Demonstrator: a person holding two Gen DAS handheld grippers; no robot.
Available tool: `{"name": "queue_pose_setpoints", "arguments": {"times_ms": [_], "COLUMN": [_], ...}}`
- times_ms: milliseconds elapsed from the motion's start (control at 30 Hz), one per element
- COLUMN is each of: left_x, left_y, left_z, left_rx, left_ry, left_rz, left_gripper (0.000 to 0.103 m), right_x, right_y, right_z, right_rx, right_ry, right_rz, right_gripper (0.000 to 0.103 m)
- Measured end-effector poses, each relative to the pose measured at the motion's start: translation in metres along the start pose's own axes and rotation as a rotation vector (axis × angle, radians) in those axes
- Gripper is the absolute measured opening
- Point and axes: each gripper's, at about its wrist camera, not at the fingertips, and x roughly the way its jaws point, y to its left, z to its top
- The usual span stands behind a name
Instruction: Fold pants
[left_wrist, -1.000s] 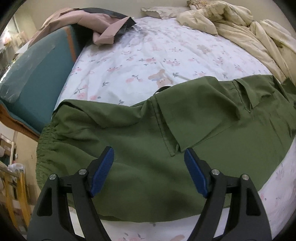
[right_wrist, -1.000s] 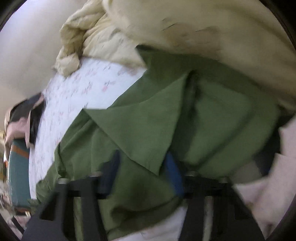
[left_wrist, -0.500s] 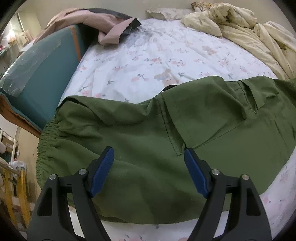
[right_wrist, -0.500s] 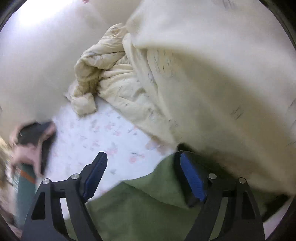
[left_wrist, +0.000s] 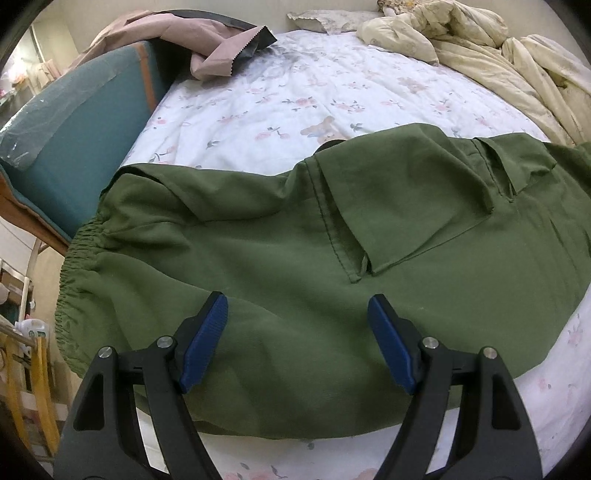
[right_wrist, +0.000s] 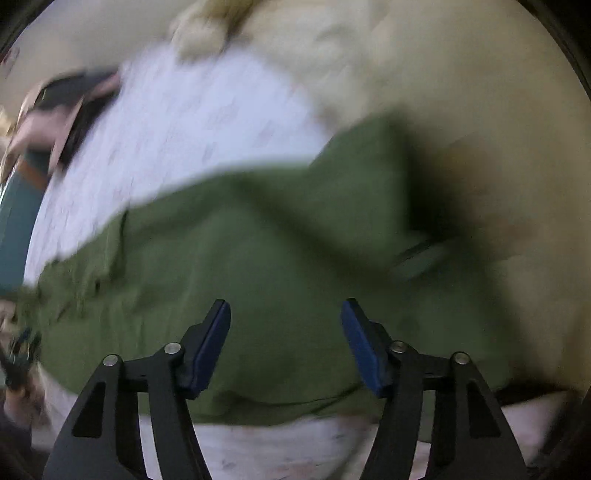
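- Olive-green cotton pants (left_wrist: 280, 258) lie flat on floral white bedsheet (left_wrist: 332, 92).
- Left gripper (left_wrist: 297, 321): jaws spread, empty, above pants.
- Right gripper (right_wrist: 286, 325): jaws spread, empty; view blurred.

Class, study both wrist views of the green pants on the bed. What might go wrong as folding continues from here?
1. The olive-green cotton pants carry a loose folded flap; a grab here may trap only the top layer and skew the fold.
2. The rumpled cream comforter seems to overlap the leg end, so the right claw might snag it.
3. Both the left claw and the right are open, holding nothing, and the right view is blurred, so aim is uncertain.
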Motion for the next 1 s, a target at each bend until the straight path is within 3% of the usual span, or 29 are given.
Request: {"name": "queue_pose_setpoints", "arguments": {"times_ms": [67,100,233,300,367,467,533,633,867,1000], "left_x": [0.003,0.006,0.011,0.013,0.011,-0.002,-0.014,-0.035,-0.055,-0.039], "left_y": [0.0,0.0,0.006,0.012,0.015,0.025,0.042,0.081,0.19,0.219], "left_z": [-0.001,-0.001,-0.003,-0.004,-0.004,-0.002,-0.002,-0.011,-0.069,-0.096], "left_rx": [0.007,0.011,0.006,-0.019,-0.036,-0.079,-0.159,-0.315,-0.759,-1.003], "left_ry": [0.006,0.008,0.015,0.028,0.026,0.001,-0.02,-0.042,0.012,0.009], "left_rz": [0.012,0.02,0.04,0.037,0.02,-0.03,-0.067,-0.076,0.039,-0.03], "left_gripper": [0.076,0.076,0.076,0.076,0.076,0.076,0.076,0.076,0.087,0.088], "right_x": [0.014,0.015,-0.025,-0.038,-0.037,-0.043,-0.054,-0.066,-0.056,-0.045], "right_y": [-0.002,-0.007,-0.038,-0.06,-0.063,-0.047,-0.035,-0.021,0.036,0.074], "right_z": [0.01,0.018,0.036,0.033,0.032,0.021,0.007,-0.02,-0.079,-0.117], "right_rx": [0.026,0.055,0.226,0.374,0.419,0.349,0.312,0.325,0.383,0.375], "right_ry": [-0.02,-0.07,-0.455,-0.532,-0.492,-0.459,-0.463,-0.494,-0.47,-0.436], "right_rz": [-0.036,-0.057,-0.184,-0.173,-0.129,-0.115,-0.079,0.0,0.145,0.201], "right_gripper": [0.063,0.063,0.065,0.065,0.065,0.065,0.065,0.067,0.078,0.079]}}
